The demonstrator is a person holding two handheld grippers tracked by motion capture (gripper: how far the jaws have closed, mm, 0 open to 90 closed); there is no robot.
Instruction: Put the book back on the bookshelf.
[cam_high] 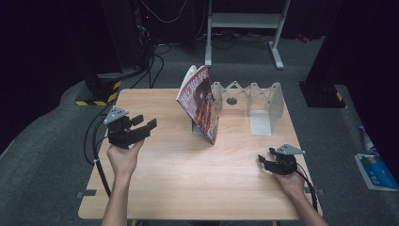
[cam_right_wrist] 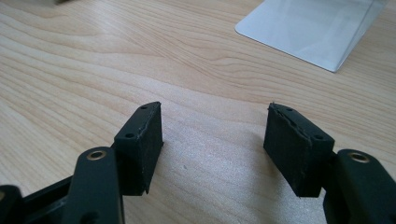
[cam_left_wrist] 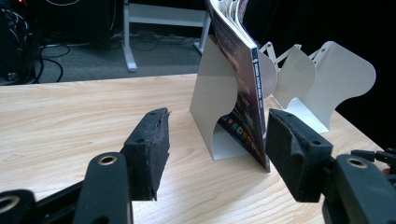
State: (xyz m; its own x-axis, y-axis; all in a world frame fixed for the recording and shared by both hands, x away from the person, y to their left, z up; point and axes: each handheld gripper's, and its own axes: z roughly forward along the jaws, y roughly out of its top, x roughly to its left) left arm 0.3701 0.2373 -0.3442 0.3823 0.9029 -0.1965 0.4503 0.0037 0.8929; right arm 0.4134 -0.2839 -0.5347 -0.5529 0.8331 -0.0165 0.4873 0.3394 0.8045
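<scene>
A glossy, dark-covered magazine, seemingly curled on top, leans on a white rack beyond the released left gripper; right gripper also released.

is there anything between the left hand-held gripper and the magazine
Nothing visible. The left hand-held gripper stands open, aimed at the magazine leaning on the white bookend, with bare wooden table between them.

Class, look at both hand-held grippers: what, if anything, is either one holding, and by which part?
Nothing is held. The left hand-held gripper has its jaws open, aimed at the magazine leaning on the white rack. The right hand-held gripper is open over the bare table.
</scene>
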